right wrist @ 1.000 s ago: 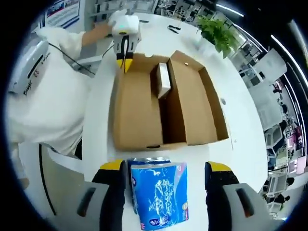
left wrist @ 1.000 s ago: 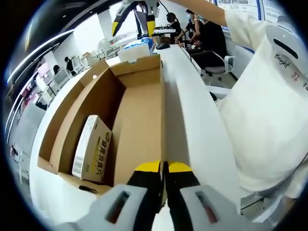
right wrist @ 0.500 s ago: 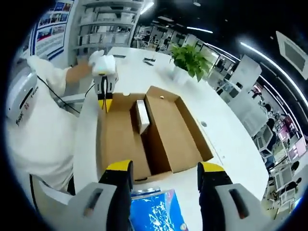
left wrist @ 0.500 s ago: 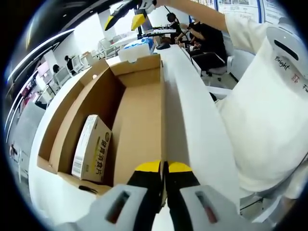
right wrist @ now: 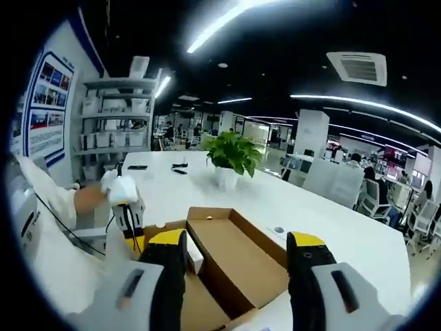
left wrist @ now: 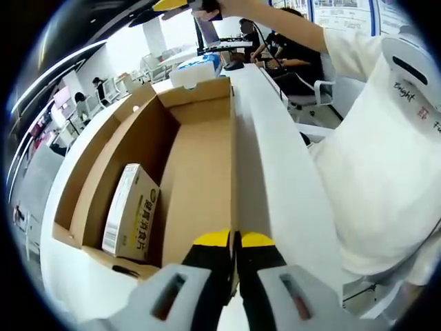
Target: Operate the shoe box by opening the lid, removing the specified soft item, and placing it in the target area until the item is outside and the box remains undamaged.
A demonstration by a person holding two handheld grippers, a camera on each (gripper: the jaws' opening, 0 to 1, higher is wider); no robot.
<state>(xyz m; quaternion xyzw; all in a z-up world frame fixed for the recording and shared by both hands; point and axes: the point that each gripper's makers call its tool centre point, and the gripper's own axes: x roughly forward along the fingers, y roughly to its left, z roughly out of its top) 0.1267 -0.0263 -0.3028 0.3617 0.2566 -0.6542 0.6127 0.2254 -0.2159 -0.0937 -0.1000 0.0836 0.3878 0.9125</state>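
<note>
The cardboard shoe box (left wrist: 200,172) lies open on the white table, lid folded flat. A small printed carton (left wrist: 131,214) stands in the tray part. My left gripper (left wrist: 234,240) is shut on the near rim of the lid. Past the far end of the box, a blue soft pack (left wrist: 200,67) rests on the table. My right gripper (right wrist: 238,252) is raised high and open, with nothing between its jaws. Its yellow tip (left wrist: 176,5) shows above the pack. Below it are the box (right wrist: 234,255) and my left gripper (right wrist: 129,224) in a gloved hand.
A person in a white shirt (left wrist: 386,172) stands close along the table's right edge. A potted plant (right wrist: 234,153) sits farther along the table (right wrist: 303,207). Seated people and chairs (left wrist: 303,76) are beyond the box's far end. Shelves (right wrist: 114,131) line the wall.
The right gripper has lifted up and away from the blue pack, which stays on the table beyond the box. The left gripper and the box have not moved.
</note>
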